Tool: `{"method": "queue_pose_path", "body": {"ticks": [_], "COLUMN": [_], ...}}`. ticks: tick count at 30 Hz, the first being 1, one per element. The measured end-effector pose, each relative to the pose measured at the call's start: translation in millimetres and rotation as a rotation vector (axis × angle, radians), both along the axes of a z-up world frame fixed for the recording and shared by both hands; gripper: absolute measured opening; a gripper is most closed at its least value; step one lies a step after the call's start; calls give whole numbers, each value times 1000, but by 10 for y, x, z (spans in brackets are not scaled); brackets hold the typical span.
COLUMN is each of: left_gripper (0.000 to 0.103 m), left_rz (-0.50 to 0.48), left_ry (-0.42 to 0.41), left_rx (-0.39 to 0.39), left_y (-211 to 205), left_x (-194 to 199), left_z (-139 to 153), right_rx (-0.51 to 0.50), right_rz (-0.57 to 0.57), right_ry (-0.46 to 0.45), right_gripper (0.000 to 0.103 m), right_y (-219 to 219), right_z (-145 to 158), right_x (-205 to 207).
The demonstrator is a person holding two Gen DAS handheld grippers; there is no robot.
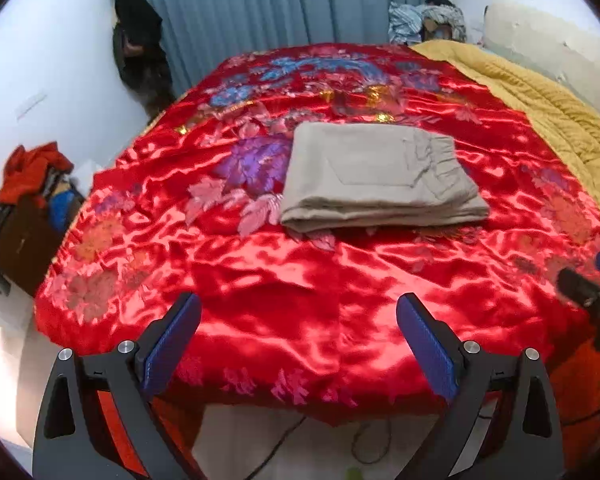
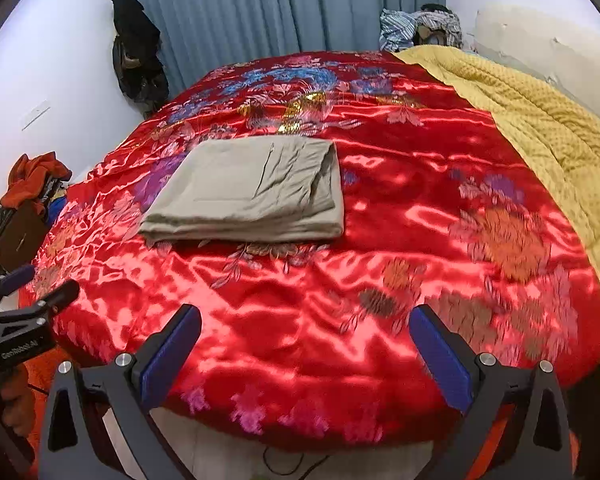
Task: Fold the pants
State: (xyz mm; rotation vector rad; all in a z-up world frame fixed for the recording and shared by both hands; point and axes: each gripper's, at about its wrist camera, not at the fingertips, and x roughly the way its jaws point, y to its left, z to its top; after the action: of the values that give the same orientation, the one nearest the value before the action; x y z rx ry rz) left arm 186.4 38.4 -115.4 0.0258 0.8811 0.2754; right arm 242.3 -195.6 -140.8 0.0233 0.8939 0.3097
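My left gripper point(image 1: 298, 312) hangs over the near edge of the red satin bedspread point(image 1: 300, 280), jaws spread wide with nothing between them. My right gripper point(image 2: 306, 324) is the same, wide and empty. The pants point(image 1: 376, 178) lie folded in a flat grey-beige rectangle on the middle of the spread, well apart from both of us.

From my left view the waistband's gathered end shows at the right of the bundle, and my right gripper pokes in at the far right edge. From my right view the pants point(image 2: 252, 192) sit left of centre, with a long crease across the top layer, and my left gripper enters at lower left.

Bare red satin lies all round the bundle. A yellow quilt point(image 2: 540, 120) borders the right side; a blue curtain point(image 1: 280, 0) hangs beyond the far edge.
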Motion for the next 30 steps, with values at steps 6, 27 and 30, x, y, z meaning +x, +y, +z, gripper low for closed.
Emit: {"method": "queue_pose_path", "body": {"ticks": [6, 27, 30], "left_gripper": [99, 99, 99], "left_rz": [6, -30, -35], "left_ry": [15, 70, 66], "left_rx": [-63, -93, -81], "left_y": [5, 7, -26], "left_x": [-107, -211, -210], "left_z": [61, 38, 58], "right_rx": [-17, -126, -143], "right_rz": [-7, 94, 100], "right_ry": [2, 19, 12], "right_gripper": [103, 103, 103], "right_y": [63, 498, 511], "right_z": [127, 305, 308], "right_x": [-110, -452, -472]}}
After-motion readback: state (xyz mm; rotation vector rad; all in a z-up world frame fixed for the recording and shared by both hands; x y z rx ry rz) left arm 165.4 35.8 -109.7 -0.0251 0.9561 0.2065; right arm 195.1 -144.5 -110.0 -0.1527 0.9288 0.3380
